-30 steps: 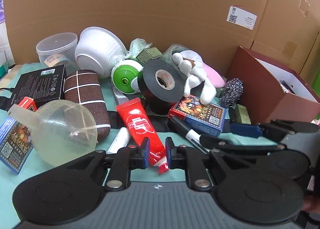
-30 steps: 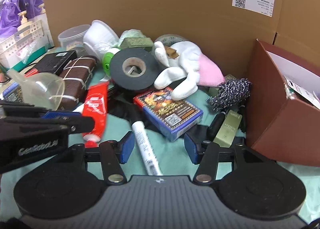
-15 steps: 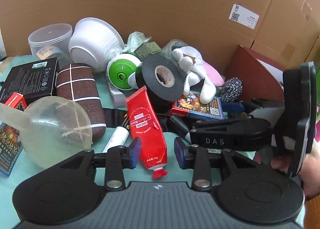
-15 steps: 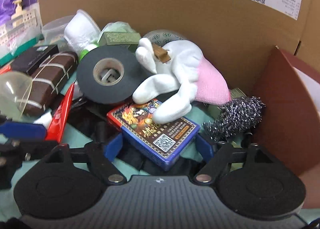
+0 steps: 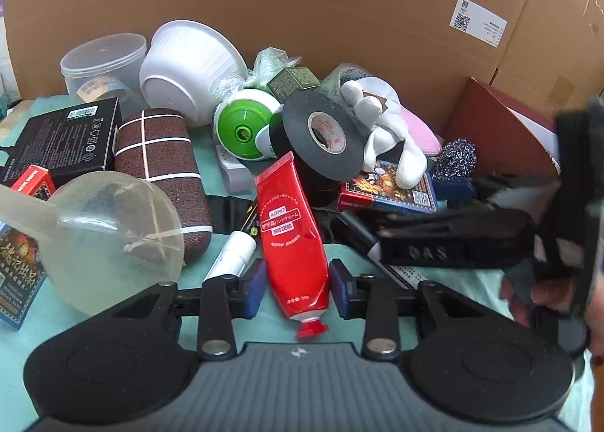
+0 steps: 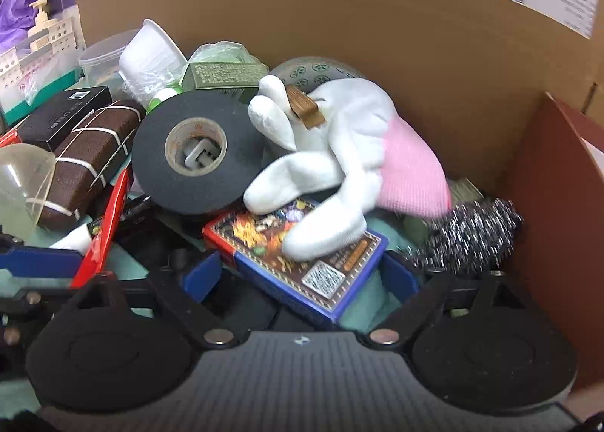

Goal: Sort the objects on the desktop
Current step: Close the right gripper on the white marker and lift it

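Note:
A red hand-cream tube (image 5: pixel 292 239) lies on the teal cloth with its cap toward me. My left gripper (image 5: pixel 296 286) is open, its blue pads on either side of the tube's lower end, apart from it. A blue card box (image 6: pixel 302 254) lies under the fingers of a white and pink glove (image 6: pixel 339 152). My right gripper (image 6: pixel 300 275) is open, its pads on either side of the card box. The right gripper also shows in the left wrist view (image 5: pixel 453 239). A black tape roll (image 6: pixel 196 152) leans beside the glove.
A brown checked case (image 5: pixel 162 171), clear funnel (image 5: pixel 113 239), white bowl (image 5: pixel 188 69), green and white reel (image 5: pixel 245 130), marker (image 5: pixel 370 243) and steel scourer (image 6: pixel 468 235) crowd the cloth. A cardboard wall (image 5: pixel 302 9) stands behind. A dark red box (image 6: pixel 558 205) stands at the right.
My left gripper opened and let go of the red tube, which now lies between its pads. My right gripper moved forward over the marker to the card box.

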